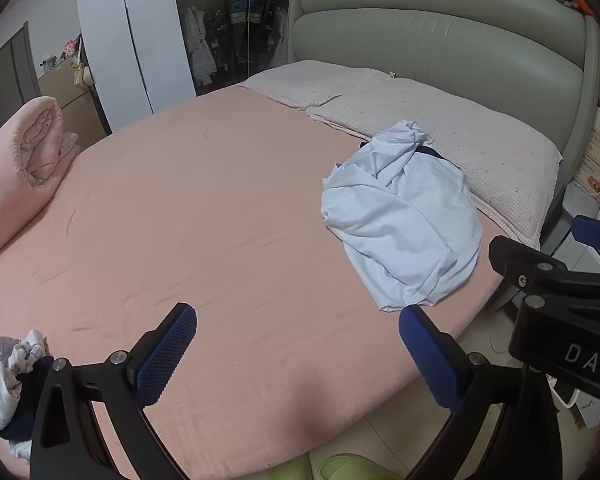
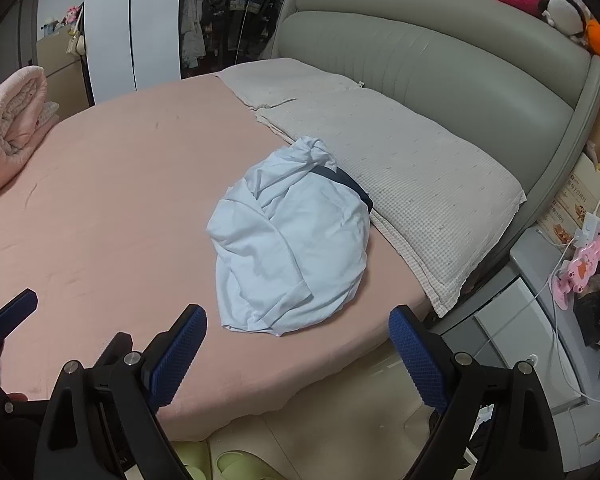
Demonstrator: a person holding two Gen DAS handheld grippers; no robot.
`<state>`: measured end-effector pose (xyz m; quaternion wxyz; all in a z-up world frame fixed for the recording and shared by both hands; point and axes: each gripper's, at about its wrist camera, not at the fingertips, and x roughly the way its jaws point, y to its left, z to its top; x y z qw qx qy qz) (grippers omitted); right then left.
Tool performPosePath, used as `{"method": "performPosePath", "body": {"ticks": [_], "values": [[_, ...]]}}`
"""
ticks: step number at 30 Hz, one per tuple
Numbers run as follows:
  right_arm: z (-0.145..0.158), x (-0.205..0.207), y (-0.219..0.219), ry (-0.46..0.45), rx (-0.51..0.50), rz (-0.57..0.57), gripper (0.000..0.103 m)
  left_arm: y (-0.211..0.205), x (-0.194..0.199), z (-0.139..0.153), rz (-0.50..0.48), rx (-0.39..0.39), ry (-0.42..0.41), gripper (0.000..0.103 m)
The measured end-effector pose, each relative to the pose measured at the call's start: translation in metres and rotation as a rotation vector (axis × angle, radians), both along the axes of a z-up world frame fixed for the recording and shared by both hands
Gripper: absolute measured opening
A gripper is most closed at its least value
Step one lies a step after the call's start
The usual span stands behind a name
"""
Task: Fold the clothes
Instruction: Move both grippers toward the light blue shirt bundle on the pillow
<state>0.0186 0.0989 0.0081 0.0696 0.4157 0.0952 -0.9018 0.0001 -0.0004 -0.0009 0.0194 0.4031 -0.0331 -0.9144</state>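
Note:
A crumpled pale blue shirt with a dark collar lies bunched on the pink bed, near the pillows. In the right wrist view the same shirt sits ahead of the fingers, close to the bed's near edge. My left gripper hovers open above the bed's front edge, nothing between its blue pads, with the shirt's hem just beyond its right finger. My right gripper is open too, apart from the shirt, which lies just past its fingertips. The right gripper's black body shows at the right of the left wrist view.
Two grey-white pillows lie against the padded grey headboard. A rolled pink blanket rests at the bed's left. Several small crumpled clothes lie at the near left. A nightstand with cables stands right; green slippers are on the floor.

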Motion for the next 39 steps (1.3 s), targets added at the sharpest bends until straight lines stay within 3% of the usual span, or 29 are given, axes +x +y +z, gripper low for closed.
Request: {"method": "performPosePath", "body": {"ticks": [4,17,24,31,39], "values": [[0.001,-0.001,0.0,-0.009,-0.003,0.005,0.093,-0.005,0.003,-0.008,0.001,-0.017,0.008,0.103],[-0.002,0.0,-0.003,-0.01,-0.008,0.015,0.093,0.003,0.0,0.003,-0.011,0.036,-0.028,0.103],[-0.005,-0.001,0.002,-0.002,-0.027,-0.002,0.093,-0.007,-0.002,-0.002,0.012,0.132,-0.083,0.103],[-0.011,-0.006,0.012,0.01,-0.045,-0.012,0.093,-0.004,-0.009,-0.012,0.024,0.045,-0.097,0.103],[-0.018,-0.011,0.012,-0.003,-0.04,0.028,0.093,0.002,-0.009,-0.025,-0.024,0.064,-0.101,0.103]]}}
